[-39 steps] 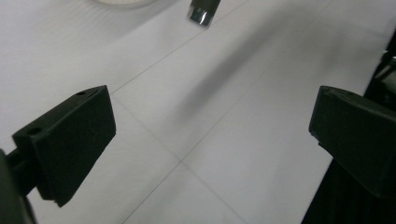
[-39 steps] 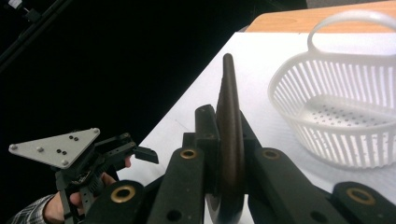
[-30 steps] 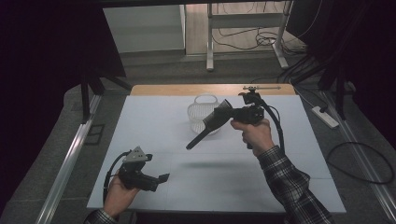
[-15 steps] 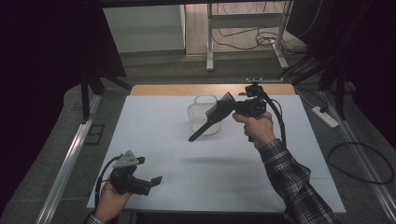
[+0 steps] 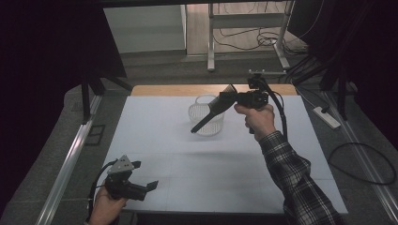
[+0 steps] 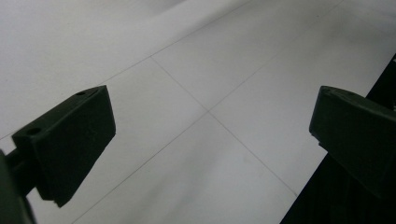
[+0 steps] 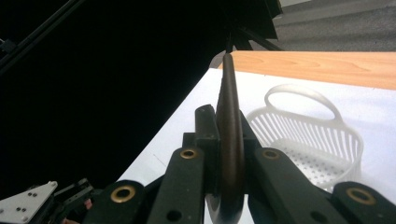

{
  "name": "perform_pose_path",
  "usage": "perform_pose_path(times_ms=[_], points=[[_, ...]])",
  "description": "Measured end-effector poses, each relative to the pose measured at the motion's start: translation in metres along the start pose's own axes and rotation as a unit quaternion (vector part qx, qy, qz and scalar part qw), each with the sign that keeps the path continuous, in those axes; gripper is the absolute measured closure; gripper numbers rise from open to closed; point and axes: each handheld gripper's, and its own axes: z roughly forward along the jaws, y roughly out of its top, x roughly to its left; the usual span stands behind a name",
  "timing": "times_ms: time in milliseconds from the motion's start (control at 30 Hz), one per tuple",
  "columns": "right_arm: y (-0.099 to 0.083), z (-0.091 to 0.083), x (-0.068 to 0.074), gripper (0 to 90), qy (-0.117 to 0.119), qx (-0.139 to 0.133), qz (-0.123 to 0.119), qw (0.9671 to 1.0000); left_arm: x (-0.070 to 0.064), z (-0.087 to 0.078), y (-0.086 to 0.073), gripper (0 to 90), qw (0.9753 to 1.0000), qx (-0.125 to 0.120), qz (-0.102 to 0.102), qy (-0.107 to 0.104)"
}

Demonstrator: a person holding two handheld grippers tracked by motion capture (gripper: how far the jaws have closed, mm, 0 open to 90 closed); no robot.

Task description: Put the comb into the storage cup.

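Note:
My right gripper (image 5: 226,101) is held above the far middle of the table, shut on a dark brown spatula-like utensil (image 5: 206,118). The utensil slants down and left, its tip over a white slotted plastic basket (image 5: 199,111). In the right gripper view the utensil (image 7: 229,107) stands edge-on between the jaws, with the basket (image 7: 322,149) and its loop handle to the right. My left gripper (image 5: 151,186) hovers low at the near left corner, open. In the left gripper view its fingers (image 6: 70,140) stand wide apart over bare white table (image 6: 196,70).
The white table (image 5: 155,122) has a wooden strip (image 5: 164,90) along its far edge. A metal rail (image 5: 70,159) runs down the left side. Cables and a power strip (image 5: 327,117) lie on the floor to the right.
My right gripper has risen and drifted slightly right and away with the utensil, whose tip now hangs higher over the basket. My left gripper has slid left toward the near corner.

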Motion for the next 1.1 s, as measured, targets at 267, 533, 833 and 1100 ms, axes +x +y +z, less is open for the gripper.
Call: perform_pose_path(times_ms=[267, 533, 833, 1100], points=[[0.011, 0.001, -0.003, 86.3, -0.018, -0.01, 0.0, 0.9998, -0.003, -0.005, -0.006, 0.0, 0.9999, 0.007, 0.008, 0.01], [0.022, 0.003, -0.009, 86.3, -0.036, -0.02, -0.001, 0.9991, -0.002, -0.011, -0.009, 0.0, 1.0, -0.003, -0.001, 0.008], [0.032, 0.006, -0.018, 86.3, -0.065, -0.028, -0.001, 0.9975, -0.004, -0.014, -0.01, 0.0, 0.9999, -0.002, 0.002, 0.016], [0.034, 0.012, -0.024, 86.3, -0.081, -0.028, -0.006, 0.9963, -0.003, -0.016, -0.011, 0.0, 0.9999, -0.008, -0.003, 0.013]])
